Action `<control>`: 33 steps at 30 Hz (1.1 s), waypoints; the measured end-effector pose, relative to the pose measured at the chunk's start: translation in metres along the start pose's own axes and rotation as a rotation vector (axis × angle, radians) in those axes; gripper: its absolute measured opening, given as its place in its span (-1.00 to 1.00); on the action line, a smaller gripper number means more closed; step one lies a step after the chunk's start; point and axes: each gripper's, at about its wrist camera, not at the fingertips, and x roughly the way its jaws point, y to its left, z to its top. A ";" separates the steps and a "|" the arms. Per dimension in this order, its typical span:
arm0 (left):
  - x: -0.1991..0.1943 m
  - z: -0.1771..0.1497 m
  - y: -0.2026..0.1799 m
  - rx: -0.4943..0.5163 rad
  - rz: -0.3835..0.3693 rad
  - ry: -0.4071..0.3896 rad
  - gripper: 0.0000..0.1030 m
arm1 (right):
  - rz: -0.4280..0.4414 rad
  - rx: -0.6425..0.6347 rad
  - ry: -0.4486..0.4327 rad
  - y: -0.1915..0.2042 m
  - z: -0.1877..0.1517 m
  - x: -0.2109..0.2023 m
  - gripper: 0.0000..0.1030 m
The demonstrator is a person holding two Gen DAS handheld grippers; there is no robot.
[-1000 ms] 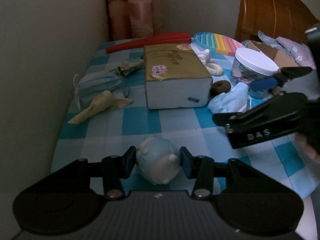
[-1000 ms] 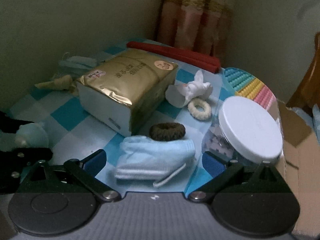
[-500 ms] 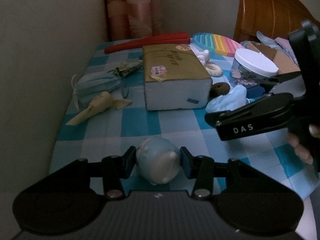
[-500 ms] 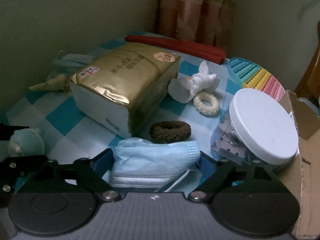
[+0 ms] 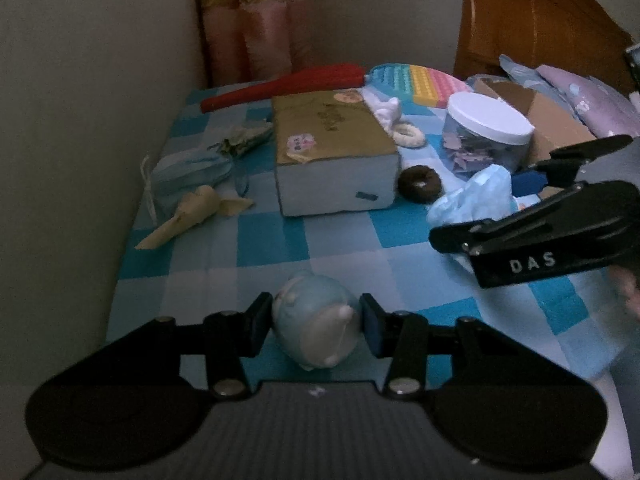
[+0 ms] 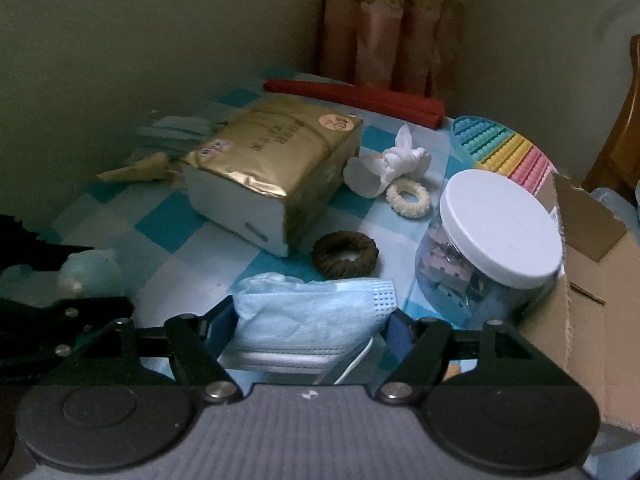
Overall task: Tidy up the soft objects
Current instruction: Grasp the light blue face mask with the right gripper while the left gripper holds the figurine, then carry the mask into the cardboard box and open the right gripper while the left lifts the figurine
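- The face mask (image 6: 316,316) is pale blue, pleated and crumpled, with a white ear loop trailing below it.
- The soft toy (image 5: 316,318) is a rounded figure, light blue above and white below.
- Right claw (image 6: 314,326): the jaws have just been closing and stand part open, with the face mask bunched between the blue pads. The mask touches both pads.
- Left claw (image 5: 316,322): narrowly open, with both pads pressed on the sides of the soft toy, which is held above the checked blue cloth of the desk (image 5: 260,248).
- The face mask sits at the near right of the desk, just in front of the brown hair tie (image 6: 345,254) and beside the clear jar (image 6: 490,248) with a white lid.
- The gold tissue pack (image 6: 276,168) lies behind both, at mid-desk.
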 end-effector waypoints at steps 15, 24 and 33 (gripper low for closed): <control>-0.043 -0.001 -0.034 0.135 -0.093 0.000 -0.11 | -0.009 0.101 -0.025 -0.013 -0.048 -0.079 0.53; -0.054 0.016 -0.062 0.184 -0.118 -0.034 -0.11 | -0.111 0.149 -0.116 -0.079 -0.044 -0.123 0.53; -0.043 0.032 -0.089 0.229 -0.131 -0.031 -0.11 | -0.249 0.197 -0.148 -0.150 -0.016 -0.114 0.53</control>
